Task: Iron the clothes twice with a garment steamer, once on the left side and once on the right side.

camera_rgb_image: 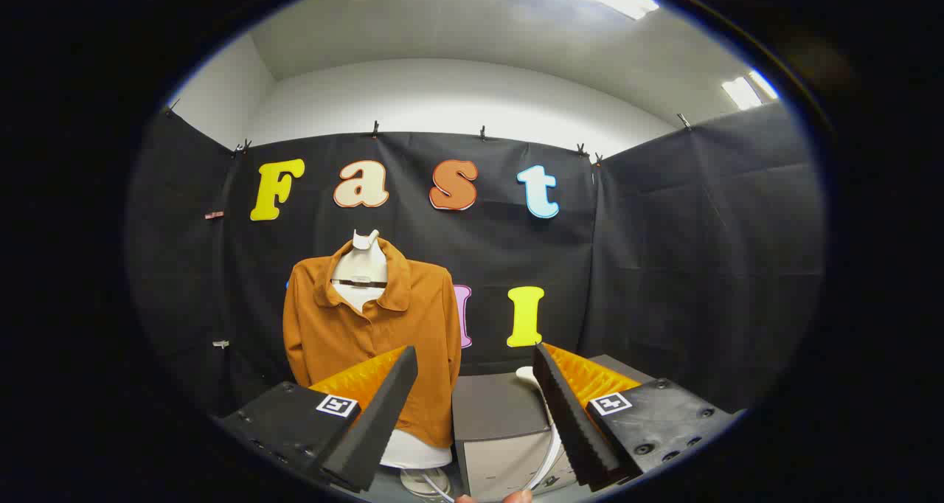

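An orange-brown shirt (369,333) hangs buttoned on a white torso form (361,267) in front of the booth wall, beyond my left finger (376,422). My gripper (472,422) is open, its fingers wide apart with nothing between them. A white rounded part of the garment steamer (527,375) rests on a grey box (494,414) just ahead, beside my right finger (571,422). A white hose or cord (549,459) curves down the box's front.
The grey box stands right of the torso form, close to the shirt's sleeve. The form's white base (417,455) sits low between the fingers. Fingertips of a person's hand (494,498) show at the bottom. Black cloth walls close in on three sides.
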Tool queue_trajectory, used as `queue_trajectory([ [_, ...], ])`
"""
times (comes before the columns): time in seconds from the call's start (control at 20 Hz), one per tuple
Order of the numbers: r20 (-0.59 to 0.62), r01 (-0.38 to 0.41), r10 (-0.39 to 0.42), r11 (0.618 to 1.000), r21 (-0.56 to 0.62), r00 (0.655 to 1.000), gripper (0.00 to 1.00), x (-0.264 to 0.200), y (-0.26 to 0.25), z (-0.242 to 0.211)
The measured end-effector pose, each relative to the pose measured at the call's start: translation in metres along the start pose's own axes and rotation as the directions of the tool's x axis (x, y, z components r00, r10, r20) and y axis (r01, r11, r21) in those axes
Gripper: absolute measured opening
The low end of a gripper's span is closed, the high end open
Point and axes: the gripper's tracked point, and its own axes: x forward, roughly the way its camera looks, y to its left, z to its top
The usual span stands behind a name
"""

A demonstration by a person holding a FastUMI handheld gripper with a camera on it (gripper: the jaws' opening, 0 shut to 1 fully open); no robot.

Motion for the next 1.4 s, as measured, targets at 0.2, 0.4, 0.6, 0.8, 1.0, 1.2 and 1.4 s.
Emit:
queue_trajectory([
  [0.2, -0.008, -0.015, 0.015, 1.000, -0.001, 1.000, 0.98, -0.008, 0.001, 0.002],
  [0.4, -0.005, -0.026, 0.026, 1.000, 0.001, 1.000, 0.98, -0.012, 0.005, 0.004],
  [0.6, -0.013, -0.029, 0.029, 1.000, 0.000, 1.000, 0.98, -0.013, 0.005, 0.002],
  [0.8, -0.024, -0.030, 0.030, 1.000, 0.003, 0.999, 0.99, -0.012, 0.004, -0.001],
  [1.0, -0.053, -0.022, 0.023, 1.000, 0.008, 0.998, 0.98, 0.002, -0.004, -0.009],
  [1.2, -0.183, -0.002, 0.005, 1.000, 0.014, 0.983, 0.98, 0.037, -0.025, -0.040],
  [1.4, -0.367, -0.005, 0.020, 0.999, 0.042, 0.930, 0.99, 0.083, -0.051, -0.090],
])
